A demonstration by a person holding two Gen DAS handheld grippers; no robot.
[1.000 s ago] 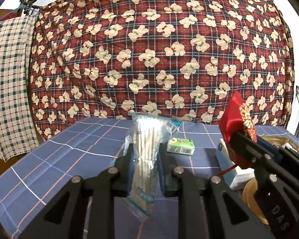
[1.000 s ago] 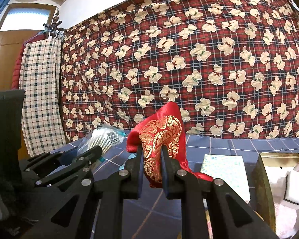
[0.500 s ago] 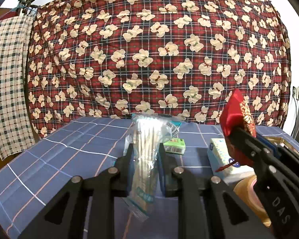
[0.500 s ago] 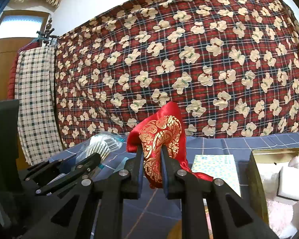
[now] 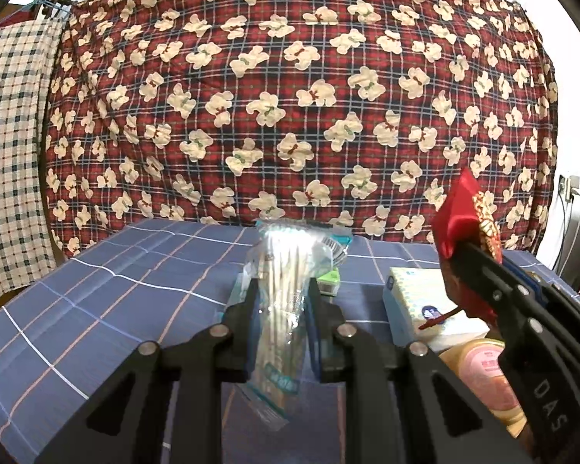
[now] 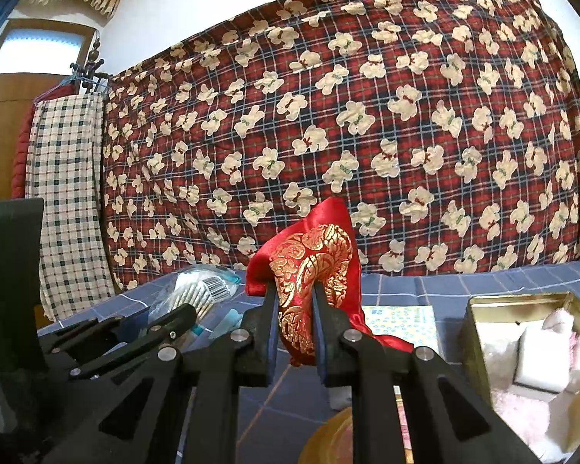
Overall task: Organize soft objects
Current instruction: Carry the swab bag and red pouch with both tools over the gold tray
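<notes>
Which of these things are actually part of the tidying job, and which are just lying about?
In the job:
- red and gold pouch, clamped in the right gripper
- clear packet of sticks, clamped in the left gripper
- gold box holding fluffy items

Lying about:
- green carton
- tissue pack
- hanging bear quilt

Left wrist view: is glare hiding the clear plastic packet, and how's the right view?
Left wrist: glare whitens the top of the clear plastic packet of thin sticks in the left gripper; the lower label stays readable as teal. Right wrist: red and gold satin pouch in the right gripper is sharp; bright window upper left; fisheye bends edges.
</notes>
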